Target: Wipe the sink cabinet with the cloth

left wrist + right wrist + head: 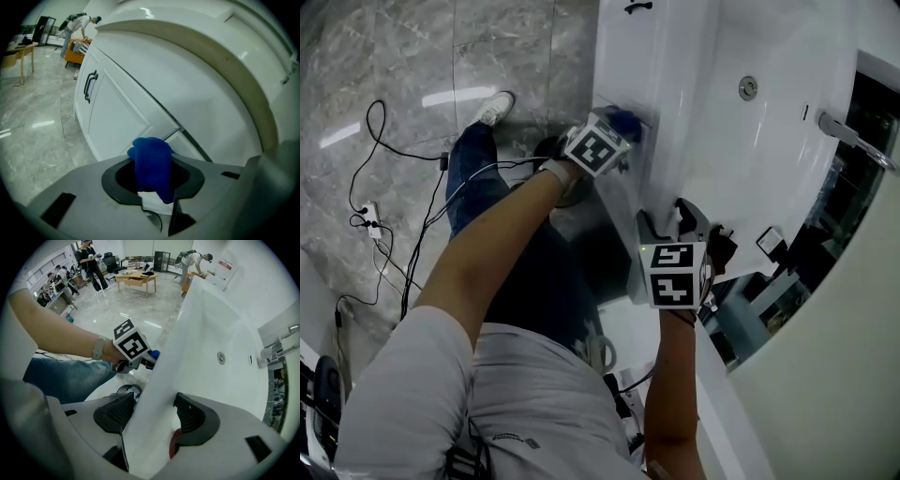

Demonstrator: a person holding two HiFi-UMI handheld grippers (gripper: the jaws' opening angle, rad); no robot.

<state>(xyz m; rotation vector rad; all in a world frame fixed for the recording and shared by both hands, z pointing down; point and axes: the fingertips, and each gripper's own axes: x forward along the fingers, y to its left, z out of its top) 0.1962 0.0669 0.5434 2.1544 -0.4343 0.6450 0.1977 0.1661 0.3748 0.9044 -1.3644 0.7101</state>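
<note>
A blue cloth (pixel 151 157) is pinched in my left gripper (pixel 155 180), which is shut on it. In the head view the left gripper (pixel 624 129) presses the cloth (pixel 625 120) against the upper front of the white sink cabinet (pixel 623 56), just under the sink's rim. The cabinet door (pixel 117 117) with its dark handle (pixel 90 86) lies ahead in the left gripper view. My right gripper (pixel 684 217) straddles the white sink's front rim (pixel 164 376), one jaw on each side, shut on it. The left gripper's marker cube (pixel 131 344) shows beyond.
The basin (pixel 759 150) has a drain (pixel 748 88) and a chrome faucet (pixel 853 136) at its back. Cables (pixel 380 197) lie on the marble floor. The person's jeans leg (pixel 483 178) and shoe (pixel 495 108) are beside the cabinet. People and tables (pixel 136 280) stand far off.
</note>
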